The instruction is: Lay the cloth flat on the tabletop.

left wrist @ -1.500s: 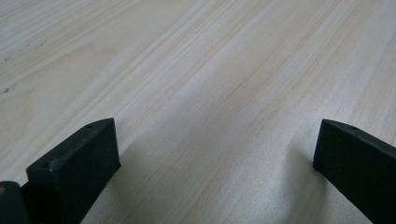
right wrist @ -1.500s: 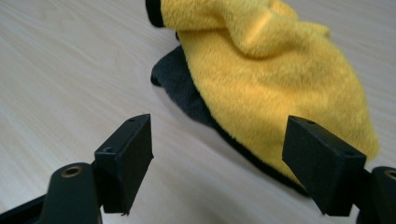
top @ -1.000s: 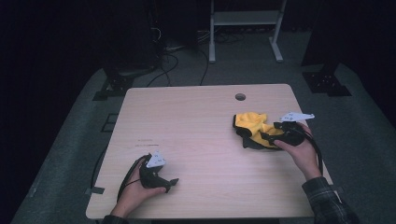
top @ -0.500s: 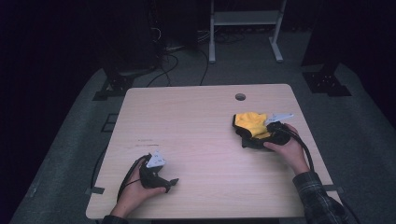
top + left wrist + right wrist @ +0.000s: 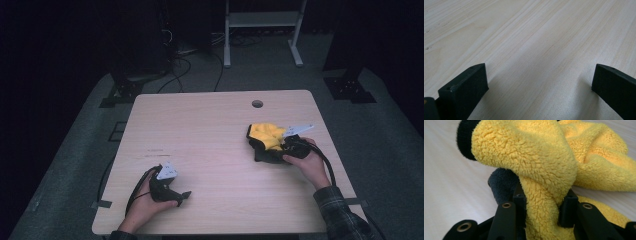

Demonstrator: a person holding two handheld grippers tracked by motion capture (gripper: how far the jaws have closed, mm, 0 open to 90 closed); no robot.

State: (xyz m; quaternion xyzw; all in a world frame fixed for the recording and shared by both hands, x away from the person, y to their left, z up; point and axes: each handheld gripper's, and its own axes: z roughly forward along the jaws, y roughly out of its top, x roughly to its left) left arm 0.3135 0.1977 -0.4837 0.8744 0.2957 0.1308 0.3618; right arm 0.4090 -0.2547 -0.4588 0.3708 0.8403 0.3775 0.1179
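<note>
Cloth (image 5: pixel 266 136), yellow with a dark side, lies bunched near the table's (image 5: pixel 210 135) right edge, below the small round hole (image 5: pixel 257 104). Your right gripper (image 5: pixel 278 148) has come lower and further onto it than a second ago, and its jaws have just been closing: they now pinch a yellow fold (image 5: pixel 541 207) between them. Your left gripper (image 5: pixel 184 195) rests where it was, near the table's front left corner, jaws spread wide over bare wood.
</note>
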